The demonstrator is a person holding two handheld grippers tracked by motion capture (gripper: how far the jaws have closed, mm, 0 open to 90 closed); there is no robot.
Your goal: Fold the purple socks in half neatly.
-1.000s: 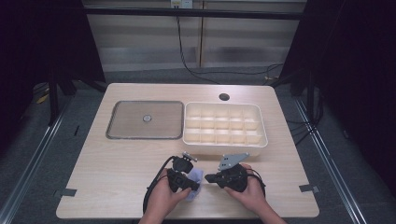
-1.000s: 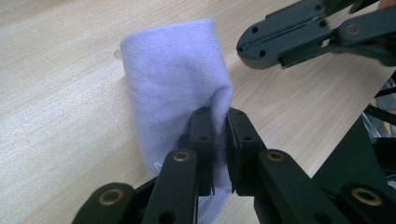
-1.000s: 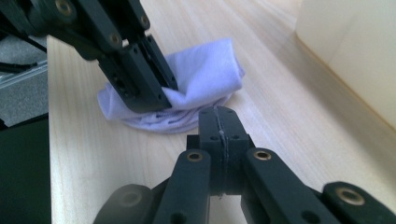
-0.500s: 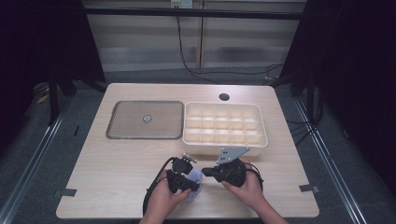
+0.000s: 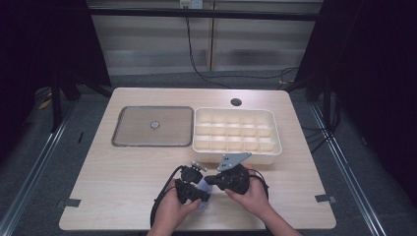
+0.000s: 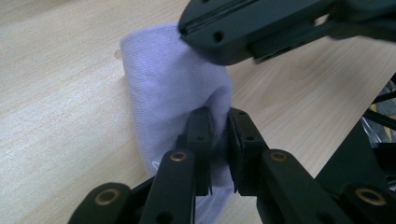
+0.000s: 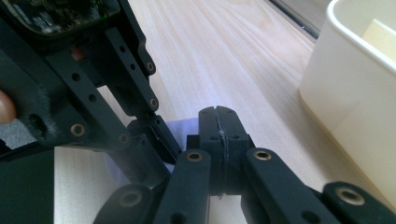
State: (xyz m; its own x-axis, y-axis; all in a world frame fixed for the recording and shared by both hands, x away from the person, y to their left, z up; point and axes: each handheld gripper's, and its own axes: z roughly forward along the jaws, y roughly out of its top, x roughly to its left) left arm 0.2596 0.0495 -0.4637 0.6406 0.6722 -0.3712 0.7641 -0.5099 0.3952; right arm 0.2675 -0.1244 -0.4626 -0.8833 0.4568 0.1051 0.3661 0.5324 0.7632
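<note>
Both grippers are matte black: the left gripper (image 6: pixel 219 135) and the right gripper (image 7: pixel 218 126) have flat, drilled linkage bars joined by brass-coloured pivot pins. A grey three-cornered plate (image 5: pixel 235 160) tops the right one. Black cables (image 5: pixel 162 196) loop from the left. The person's forearms are bare.

Cloth (image 6: pixel 177 88): pale lavender, plain, fine woven ribbing.
Left gripper (image 6: pixel 219 140): black, brass-coloured rivets.
Right gripper (image 7: pixel 218 135): black, grey top plate.
Compartment tray (image 5: pixel 275 132): cream.
Flat lid (image 5: pixel 123 140): grey-brown, dark rim.
Table (image 5: pixel 113 172): light wood grain.
</note>
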